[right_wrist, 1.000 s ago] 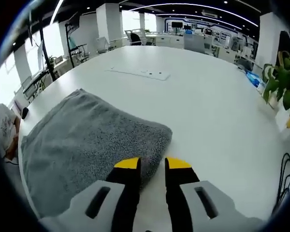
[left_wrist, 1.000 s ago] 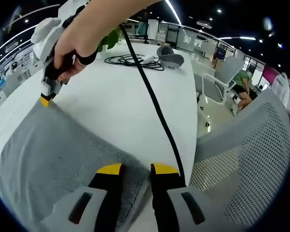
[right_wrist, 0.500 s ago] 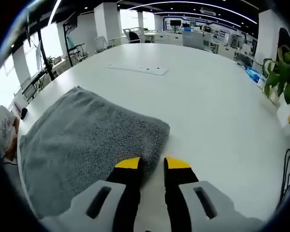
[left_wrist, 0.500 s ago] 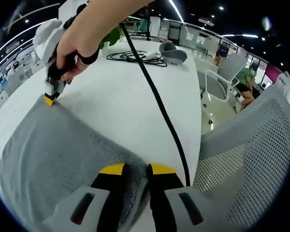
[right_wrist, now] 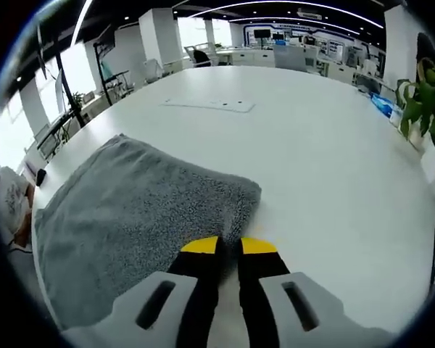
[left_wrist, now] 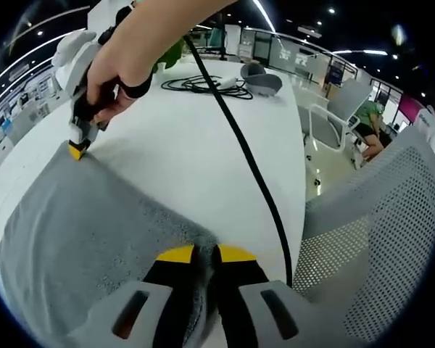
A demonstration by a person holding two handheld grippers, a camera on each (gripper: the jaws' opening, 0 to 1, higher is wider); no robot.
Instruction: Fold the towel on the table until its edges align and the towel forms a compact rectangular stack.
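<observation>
left gripper (left_wrist: pixel 206 254) apparently pinching grey towel (left_wrist: pixel 80 225), white table (left_wrist: pixel 181 138)

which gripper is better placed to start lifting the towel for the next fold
Neither clearly: the left gripper and right gripper each pinch a corner of the gray towel, so lifting together looks best.

Grey speckled towel (left_wrist: pixel 87 232) on white table (left_wrist: pixel 181 159). Yellow-tipped black jaws on both grippers, bodies light grey. Black cable (left_wrist: pixel 239 145) across tabletop. White perforated mesh chair (left_wrist: pixel 377 239). Green plant leaves (right_wrist: pixel 420 109).
</observation>
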